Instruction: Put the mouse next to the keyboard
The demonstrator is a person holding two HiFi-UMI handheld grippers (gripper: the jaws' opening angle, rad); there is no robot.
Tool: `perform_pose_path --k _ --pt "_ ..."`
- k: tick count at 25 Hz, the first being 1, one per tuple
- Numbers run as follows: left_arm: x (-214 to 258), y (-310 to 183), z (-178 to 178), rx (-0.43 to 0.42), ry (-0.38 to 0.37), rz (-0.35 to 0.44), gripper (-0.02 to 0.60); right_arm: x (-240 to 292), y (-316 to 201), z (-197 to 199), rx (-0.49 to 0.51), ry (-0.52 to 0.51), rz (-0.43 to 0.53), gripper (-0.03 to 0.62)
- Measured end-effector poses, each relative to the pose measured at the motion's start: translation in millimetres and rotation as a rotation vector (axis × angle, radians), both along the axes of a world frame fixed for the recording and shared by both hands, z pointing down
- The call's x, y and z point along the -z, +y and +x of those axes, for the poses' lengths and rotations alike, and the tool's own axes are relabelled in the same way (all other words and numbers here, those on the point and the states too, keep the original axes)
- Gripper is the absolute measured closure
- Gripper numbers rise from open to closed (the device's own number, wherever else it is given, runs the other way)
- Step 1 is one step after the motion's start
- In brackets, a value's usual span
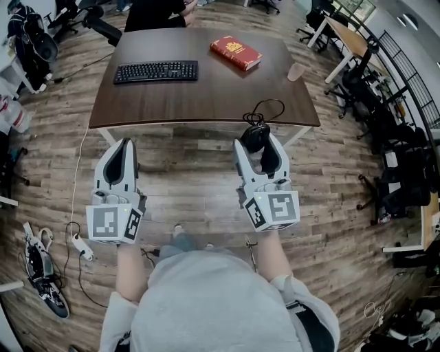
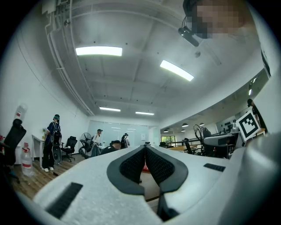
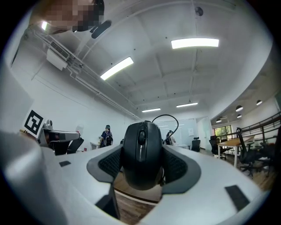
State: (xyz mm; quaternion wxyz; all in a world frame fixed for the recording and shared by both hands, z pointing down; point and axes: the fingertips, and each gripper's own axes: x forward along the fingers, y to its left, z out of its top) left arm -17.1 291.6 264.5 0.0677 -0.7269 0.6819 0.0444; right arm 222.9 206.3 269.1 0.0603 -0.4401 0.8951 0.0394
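Note:
A black keyboard (image 1: 156,71) lies on the far left part of the dark wooden table (image 1: 206,103). Below the table's near edge, over the floor, my right gripper (image 1: 256,142) is shut on a black wired mouse (image 1: 255,136). Its cable (image 1: 265,110) loops up onto the table edge. In the right gripper view the mouse (image 3: 141,151) sits upright between both pads (image 3: 179,167), wheel facing the camera. My left gripper (image 1: 124,157) hangs level with it on the left, shut and empty; its pads (image 2: 131,165) meet at the tips in the left gripper view.
A red book (image 1: 236,52) and a pale cup (image 1: 295,71) sit on the table's far right. Office chairs (image 1: 364,89) and desks crowd the right side. A power strip and cord (image 1: 81,246) lie on the floor at the left. A person sits behind the table (image 1: 155,12).

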Motion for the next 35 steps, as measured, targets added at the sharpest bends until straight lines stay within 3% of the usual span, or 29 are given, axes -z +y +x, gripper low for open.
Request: perform_pose_path --k 22,35 --pt "-8.2 -67.1 -78.1 -0.032 0.016 0.012 0.569 -6.0 -62.5 -62.6 -0.06 -0.007 -0.002 0.352" --pt "-8.9 -143.7 -111.3 0.001 0.011 0.006 0.569 -7.6 -148.5 -93.3 -0.047 -0.018 -0.005 0.352"
